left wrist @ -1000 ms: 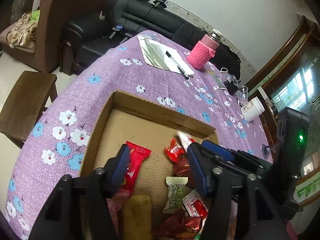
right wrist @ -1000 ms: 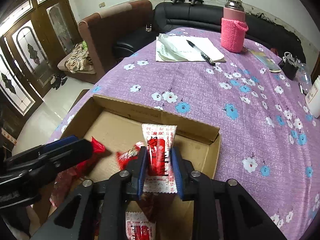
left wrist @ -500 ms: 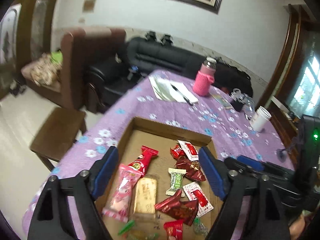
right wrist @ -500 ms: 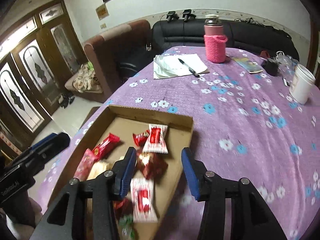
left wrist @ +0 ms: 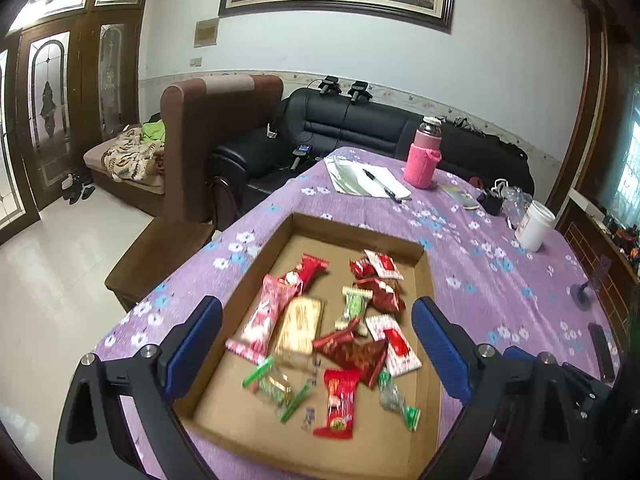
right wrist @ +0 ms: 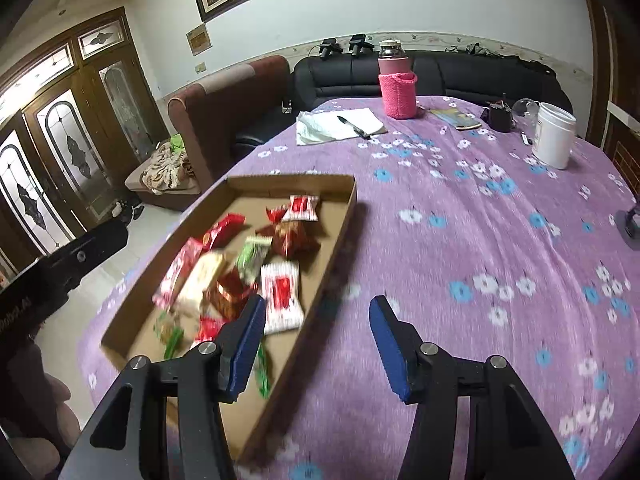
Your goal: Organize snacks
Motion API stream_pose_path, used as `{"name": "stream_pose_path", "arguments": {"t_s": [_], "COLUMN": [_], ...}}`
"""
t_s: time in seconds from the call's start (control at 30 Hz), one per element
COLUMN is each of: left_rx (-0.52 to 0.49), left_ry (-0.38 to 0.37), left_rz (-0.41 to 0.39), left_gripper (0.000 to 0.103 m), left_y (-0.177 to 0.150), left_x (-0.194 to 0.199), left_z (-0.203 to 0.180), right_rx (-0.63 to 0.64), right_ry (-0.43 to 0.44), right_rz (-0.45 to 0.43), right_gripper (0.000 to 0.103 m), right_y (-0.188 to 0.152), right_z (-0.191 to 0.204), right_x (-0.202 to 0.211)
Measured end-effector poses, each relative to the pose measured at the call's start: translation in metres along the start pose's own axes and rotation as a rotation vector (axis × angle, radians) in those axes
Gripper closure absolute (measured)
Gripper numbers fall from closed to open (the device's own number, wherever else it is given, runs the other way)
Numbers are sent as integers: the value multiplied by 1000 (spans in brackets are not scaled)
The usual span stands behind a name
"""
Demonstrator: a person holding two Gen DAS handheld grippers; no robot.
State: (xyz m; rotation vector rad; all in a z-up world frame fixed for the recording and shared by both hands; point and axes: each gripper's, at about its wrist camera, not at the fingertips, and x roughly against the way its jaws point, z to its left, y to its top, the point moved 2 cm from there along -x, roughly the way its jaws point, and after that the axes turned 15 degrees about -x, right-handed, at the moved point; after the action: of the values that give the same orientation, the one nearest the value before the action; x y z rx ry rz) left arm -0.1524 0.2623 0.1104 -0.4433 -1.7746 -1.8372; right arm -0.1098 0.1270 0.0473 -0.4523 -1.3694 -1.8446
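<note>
A shallow cardboard tray [left wrist: 352,229] [right wrist: 340,220] lies on the purple flowered tablecloth and holds several wrapped snacks: red, pink, green and white packets and a tan biscuit bar [left wrist: 300,324]. The white-and-red packet [right wrist: 303,208] lies at the tray's far end beside other red packets. My left gripper [left wrist: 316,344] is open and empty, raised above the tray's near half. My right gripper [right wrist: 318,340] is open and empty, raised above the tray's right wall and the cloth.
At the table's far end are papers with a pen [left wrist: 368,180], a pink-sleeved bottle [left wrist: 423,156] and a white cup [left wrist: 534,226]. A wooden chair [left wrist: 160,256] stands left of the table. Sofas line the back wall.
My right gripper opened and let the white-and-red packet drop into the tray. Both grippers then rose and pulled back from the tray. The left gripper opened wider.
</note>
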Motion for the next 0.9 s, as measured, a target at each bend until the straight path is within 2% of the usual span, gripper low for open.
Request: {"name": "stream_pose_path", "arguments": {"t_s": [0.4, 0.63, 0.9], "left_rx": [-69, -95, -102], "left_ry": [71, 76, 80], "left_rz": [-27, -31, -33], "left_gripper": [7, 6, 6], "left_y": [-12, -13, -14], "left_x": [35, 42, 44], "left_z": [-16, -25, -28], "right_rx": [33, 49, 69], "right_ry": [-15, -25, -31], "right_rz": [-52, -80, -84], "right_gripper": [45, 40, 40], "right_y": [-32, -36, -41], "right_z": [-3, -2, 1], "right_x": [32, 41, 41]}}
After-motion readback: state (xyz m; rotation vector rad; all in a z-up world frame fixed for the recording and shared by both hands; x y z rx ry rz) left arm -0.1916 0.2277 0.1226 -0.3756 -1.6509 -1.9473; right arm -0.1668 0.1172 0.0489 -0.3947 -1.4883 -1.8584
